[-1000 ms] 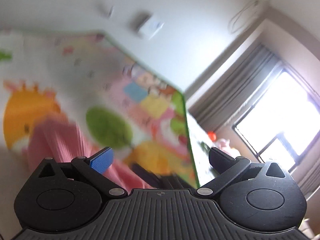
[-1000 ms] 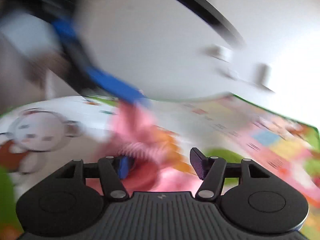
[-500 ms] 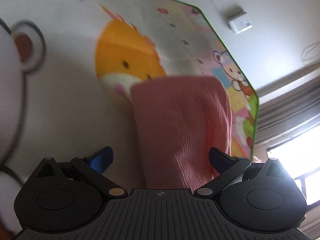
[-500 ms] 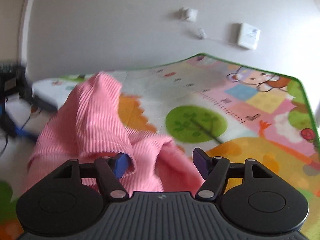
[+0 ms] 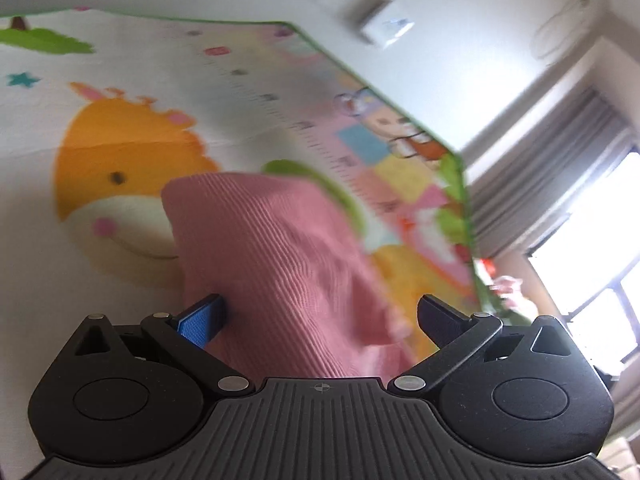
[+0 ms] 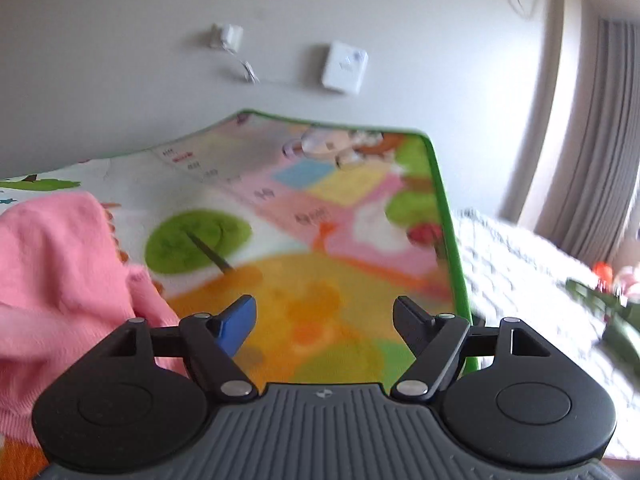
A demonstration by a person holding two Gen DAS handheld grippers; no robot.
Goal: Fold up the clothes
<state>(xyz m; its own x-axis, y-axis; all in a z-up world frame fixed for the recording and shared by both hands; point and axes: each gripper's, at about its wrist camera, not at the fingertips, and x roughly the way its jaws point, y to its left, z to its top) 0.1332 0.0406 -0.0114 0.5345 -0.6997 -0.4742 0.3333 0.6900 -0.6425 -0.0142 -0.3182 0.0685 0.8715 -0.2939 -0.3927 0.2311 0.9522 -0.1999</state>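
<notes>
The pink top [image 5: 280, 264] lies bunched on the play mat [image 6: 320, 300]. The left gripper [image 5: 320, 316] is spread around it. The right gripper [image 6: 324, 320] is opening, empty. Next, grab an edge.

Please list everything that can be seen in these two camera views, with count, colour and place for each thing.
pink ribbed garment: one, pink, on the mat, between the left fingers
play mat: one, cartoon print, green edge, under the garment
wall box: one, white, on the wall
white blanket: one, right of the mat
curtain: grey, by the window
left gripper: black, open, garment between its fingers
right gripper: black, opening, nothing between its fingers
</notes>
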